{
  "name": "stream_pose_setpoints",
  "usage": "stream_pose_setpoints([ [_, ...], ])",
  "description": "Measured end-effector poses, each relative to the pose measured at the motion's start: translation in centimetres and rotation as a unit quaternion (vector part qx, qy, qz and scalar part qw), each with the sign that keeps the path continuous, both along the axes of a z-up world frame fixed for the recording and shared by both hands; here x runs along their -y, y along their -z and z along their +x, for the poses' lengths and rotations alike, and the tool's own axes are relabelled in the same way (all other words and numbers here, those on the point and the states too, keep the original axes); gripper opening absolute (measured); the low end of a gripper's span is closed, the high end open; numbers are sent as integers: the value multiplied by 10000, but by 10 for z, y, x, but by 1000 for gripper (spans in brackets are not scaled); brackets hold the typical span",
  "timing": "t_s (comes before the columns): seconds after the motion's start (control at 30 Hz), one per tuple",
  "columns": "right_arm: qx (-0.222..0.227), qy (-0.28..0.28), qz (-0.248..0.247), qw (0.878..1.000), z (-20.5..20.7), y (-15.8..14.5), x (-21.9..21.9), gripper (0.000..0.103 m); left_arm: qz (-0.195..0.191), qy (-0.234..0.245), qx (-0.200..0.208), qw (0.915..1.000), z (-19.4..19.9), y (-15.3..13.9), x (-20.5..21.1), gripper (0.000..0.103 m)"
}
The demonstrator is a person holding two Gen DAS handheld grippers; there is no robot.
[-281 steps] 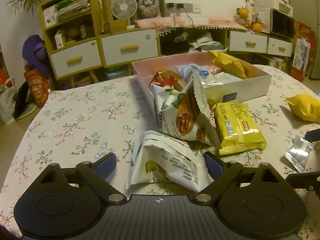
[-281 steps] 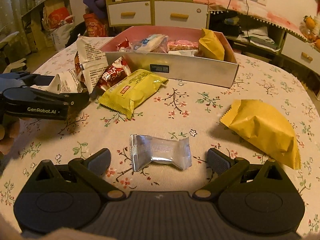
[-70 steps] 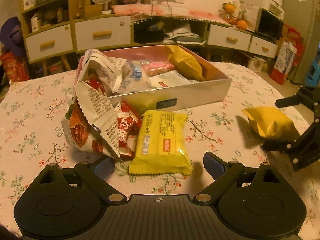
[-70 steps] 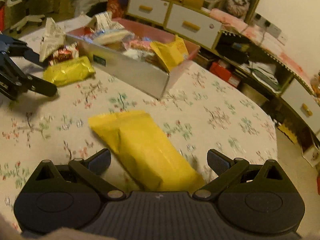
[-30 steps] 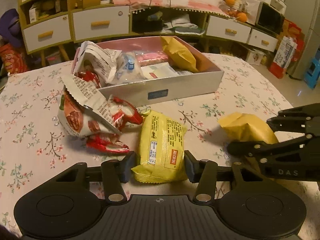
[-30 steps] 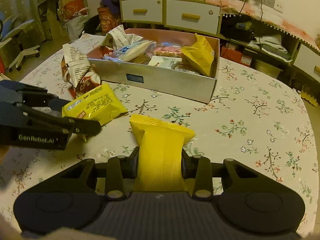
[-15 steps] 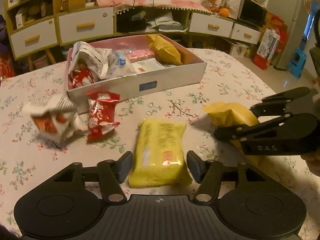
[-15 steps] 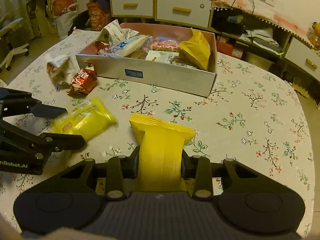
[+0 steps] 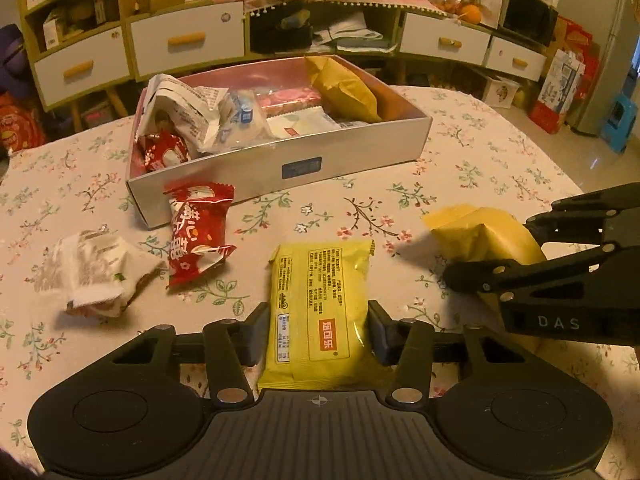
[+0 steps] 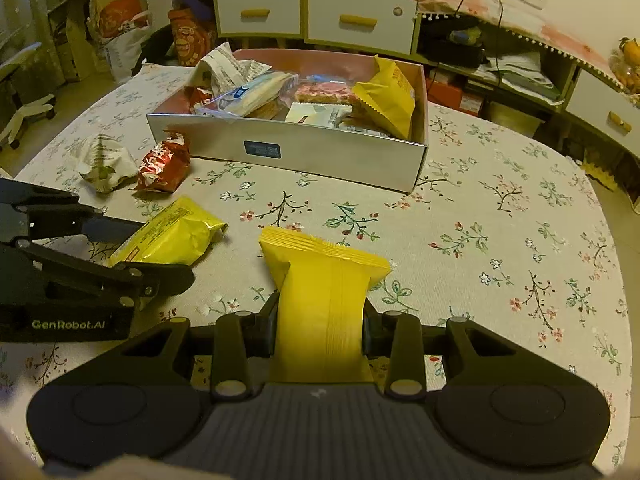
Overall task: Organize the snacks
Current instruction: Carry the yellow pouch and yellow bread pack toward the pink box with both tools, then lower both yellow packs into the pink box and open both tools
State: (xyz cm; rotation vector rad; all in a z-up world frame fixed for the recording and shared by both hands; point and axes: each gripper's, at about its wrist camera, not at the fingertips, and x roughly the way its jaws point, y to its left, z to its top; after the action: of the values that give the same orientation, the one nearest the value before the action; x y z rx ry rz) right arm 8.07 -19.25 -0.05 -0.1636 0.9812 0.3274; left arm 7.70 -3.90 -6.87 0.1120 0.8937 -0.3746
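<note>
My left gripper (image 9: 318, 330) is shut on a yellow printed snack pack (image 9: 318, 300) and holds it above the floral table; it also shows in the right wrist view (image 10: 172, 236). My right gripper (image 10: 320, 328) is shut on a plain yellow snack bag (image 10: 324, 292), also seen in the left wrist view (image 9: 476, 232). A pink-lined white box (image 9: 344, 160) holds several snacks at the table's far side (image 10: 332, 152). A red packet (image 9: 198, 232) and a white packet (image 9: 96, 276) lie loose in front of the box.
The round table with a floral cloth (image 10: 500, 240) drops off at the right edge. Drawers and shelves (image 9: 188, 44) stand behind the table. The left gripper's body (image 10: 80, 280) lies close to the left of my right gripper.
Both grippers have lifted slightly with their yellow packs. The white and red packets that leaned on the box have fallen to the table, left of the yellow pack.
</note>
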Motion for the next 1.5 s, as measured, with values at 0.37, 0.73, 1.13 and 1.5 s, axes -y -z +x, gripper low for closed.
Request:
stream_pose_setpoints([
  [0.37,33,261,136,9996,6,-11,3,34,-209,-13,4,9998,-5,-17,-3,47],
  [0.73,274,580,407,9971,25,-38,3,34,-503,-260,217,9982,-3,-51,-19,47],
  [1.13,334,1015,758,9914,84,-49,-4,34,-272,-565,606,9962,51,-76,-24,47],
  [1.5,478,925,695,9921,149,-52,-12,34,-482,-338,522,9969,109,-57,5,47],
])
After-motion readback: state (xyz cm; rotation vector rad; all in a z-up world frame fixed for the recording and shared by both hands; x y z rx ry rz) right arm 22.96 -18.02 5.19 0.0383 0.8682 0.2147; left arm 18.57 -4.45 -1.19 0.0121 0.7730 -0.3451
